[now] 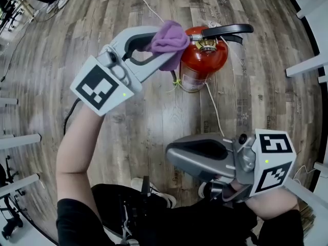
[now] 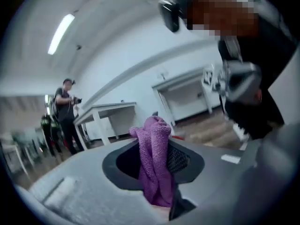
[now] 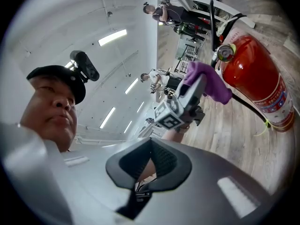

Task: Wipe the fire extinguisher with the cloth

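Observation:
A red fire extinguisher (image 1: 207,60) with a black lever handle (image 1: 225,31) stands on the wooden floor. My left gripper (image 1: 165,45) is shut on a bunched purple cloth (image 1: 170,41) and holds it high, beside the extinguisher's top on its left. I cannot tell whether the cloth touches it. In the left gripper view the cloth (image 2: 157,158) is pinched between the jaws and sticks out past them. My right gripper (image 1: 171,155) hangs lower and nearer to me, shut with nothing in it. The right gripper view shows the extinguisher (image 3: 255,78), the cloth (image 3: 208,81) and the left gripper (image 3: 187,97) ahead.
A white cable (image 1: 215,109) trails over the floor from the extinguisher's base. White table legs (image 1: 307,65) stand to the right, and more frames line the left edge (image 1: 15,140). A person (image 2: 63,111) stands by a white table (image 2: 108,112) far off.

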